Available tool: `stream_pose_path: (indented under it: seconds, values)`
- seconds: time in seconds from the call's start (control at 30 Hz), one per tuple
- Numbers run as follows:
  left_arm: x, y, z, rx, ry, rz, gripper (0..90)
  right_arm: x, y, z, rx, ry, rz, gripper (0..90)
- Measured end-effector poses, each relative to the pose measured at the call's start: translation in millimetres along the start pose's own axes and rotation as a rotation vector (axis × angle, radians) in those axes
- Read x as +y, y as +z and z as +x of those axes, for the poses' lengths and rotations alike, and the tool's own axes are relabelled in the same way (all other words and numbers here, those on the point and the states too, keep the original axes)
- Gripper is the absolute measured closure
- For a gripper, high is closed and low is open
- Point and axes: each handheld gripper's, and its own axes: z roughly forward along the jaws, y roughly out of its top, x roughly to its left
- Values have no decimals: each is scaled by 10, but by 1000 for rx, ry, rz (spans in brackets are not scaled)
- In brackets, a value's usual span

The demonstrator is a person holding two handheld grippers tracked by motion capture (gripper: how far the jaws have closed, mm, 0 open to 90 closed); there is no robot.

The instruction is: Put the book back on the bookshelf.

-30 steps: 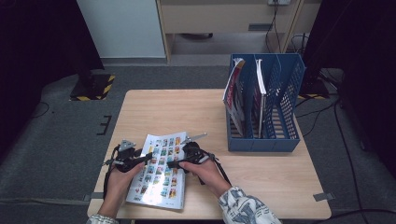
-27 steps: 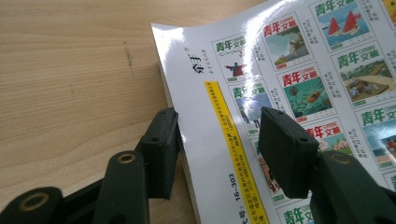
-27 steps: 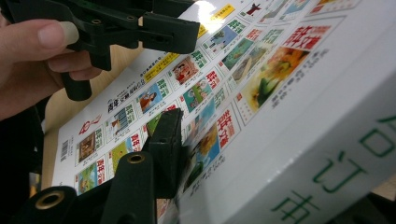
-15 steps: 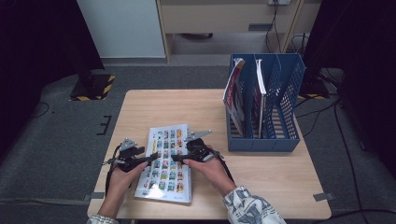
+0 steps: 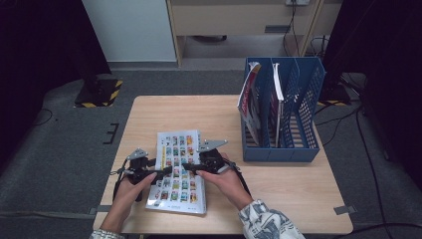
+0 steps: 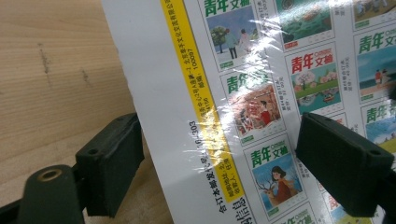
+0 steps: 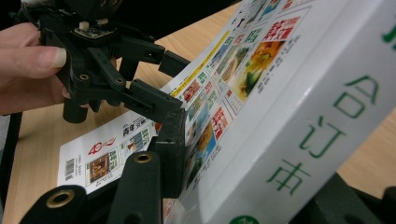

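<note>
**Book tilted up on one edge**

Right tool (image 5: pixel 188 167) clamps the book (image 5: pixel 177 172) by its spine side, that edge raised off the table (image 5: pixel 288 179). Left tool (image 5: pixel 165 171) has just been opening, jaws straddling the other edge, pads clear.

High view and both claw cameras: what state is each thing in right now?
Thick white bound magazine volume: closed, spine edge lifted off the table.
Left claw: open, jaws just widened, straddling the volume's edge.
Right claw: shut on the spine.
Blue plastic file rack: upright, holding magazines.
</note>
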Motion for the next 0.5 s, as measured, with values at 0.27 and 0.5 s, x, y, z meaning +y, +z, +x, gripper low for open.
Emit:
stream_pose_path:
  seconds: [0.27, 0.5]
  values:
    - [-7, -10, 57, -54, -19, -18, 135, 84, -62, 19, -10, -56, -50, 632]
    - [32, -60, 85, -74, -31, -9, 298, 78, -81, 26, -7, -65, -65, 636]
